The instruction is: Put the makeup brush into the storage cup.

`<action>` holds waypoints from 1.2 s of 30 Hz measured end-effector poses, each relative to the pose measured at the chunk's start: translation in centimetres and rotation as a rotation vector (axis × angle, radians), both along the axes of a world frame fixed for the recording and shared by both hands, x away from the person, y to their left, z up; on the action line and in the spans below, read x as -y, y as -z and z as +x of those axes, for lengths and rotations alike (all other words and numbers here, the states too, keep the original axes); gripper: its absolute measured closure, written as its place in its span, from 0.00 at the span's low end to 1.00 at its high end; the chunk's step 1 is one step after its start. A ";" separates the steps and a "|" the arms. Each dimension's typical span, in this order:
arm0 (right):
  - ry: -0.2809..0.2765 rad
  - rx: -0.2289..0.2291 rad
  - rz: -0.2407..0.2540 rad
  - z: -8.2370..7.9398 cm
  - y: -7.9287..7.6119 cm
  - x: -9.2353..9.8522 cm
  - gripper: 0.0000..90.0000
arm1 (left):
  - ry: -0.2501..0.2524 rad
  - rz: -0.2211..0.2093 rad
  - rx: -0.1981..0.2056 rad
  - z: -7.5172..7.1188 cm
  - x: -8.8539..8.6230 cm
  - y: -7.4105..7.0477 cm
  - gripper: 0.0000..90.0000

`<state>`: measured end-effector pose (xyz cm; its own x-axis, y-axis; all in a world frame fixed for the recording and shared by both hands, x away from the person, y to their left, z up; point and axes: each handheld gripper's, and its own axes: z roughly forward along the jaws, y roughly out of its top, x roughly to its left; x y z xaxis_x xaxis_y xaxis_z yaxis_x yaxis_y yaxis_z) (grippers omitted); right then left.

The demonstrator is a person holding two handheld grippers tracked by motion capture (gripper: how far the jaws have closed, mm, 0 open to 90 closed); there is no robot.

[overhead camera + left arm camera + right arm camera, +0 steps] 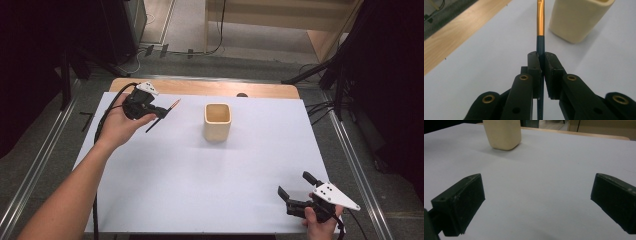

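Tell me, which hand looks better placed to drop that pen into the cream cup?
Probably the left. The left gripper already clamps the pen, whose orange end points toward the cream cup. The right gripper sits open at the table's near corner, holding nothing.

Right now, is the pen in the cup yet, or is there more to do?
Not yet. Done: the left tool has the pen pinched between its jaws and holds it up off the white table. In hand: the pen's copper end points toward the cream cup, which stands upright and looks empty. Left to do, probably: carry the pen over the cup and drop it in. The right tool waits open near the table's corner.
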<state>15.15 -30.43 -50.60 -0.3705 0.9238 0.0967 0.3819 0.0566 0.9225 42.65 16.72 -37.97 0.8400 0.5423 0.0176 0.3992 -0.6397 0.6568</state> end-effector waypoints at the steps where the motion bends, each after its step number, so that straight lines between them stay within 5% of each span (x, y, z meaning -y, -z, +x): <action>1: 0.000 0.000 0.000 0.0 0.0 0.0 0.00 | -0.002 -0.017 0.008 -0.1 0.1 -0.2 0.94; 9: -0.002 0.001 -0.002 0.0 0.0 0.0 0.00 | 0.004 -0.130 0.078 -0.8 0.7 -1.5 0.94; 15: -0.004 0.000 -0.002 0.0 0.0 0.0 0.00 | 0.025 -0.219 0.086 -1.2 1.3 -1.8 0.94; 19: -0.004 -0.001 -0.002 0.0 0.0 0.0 0.00 | 0.024 -0.335 0.110 -1.5 1.7 -2.4 0.94; 24: -0.004 0.000 -0.001 0.0 0.0 0.0 0.00 | 0.021 -0.427 0.142 -1.9 2.0 -2.9 0.94; 26: -0.002 -0.002 -0.001 0.0 0.0 0.0 0.00 | 0.024 -0.506 0.155 -2.1 2.2 -3.2 0.94; 30: -0.003 -0.001 0.000 0.0 0.0 0.0 0.00 | 0.022 -0.560 0.195 -2.3 2.4 -3.2 0.94; 36: -0.002 -0.001 0.000 0.0 0.0 0.0 0.00 | 0.023 -0.677 0.193 -2.2 3.2 -2.6 0.94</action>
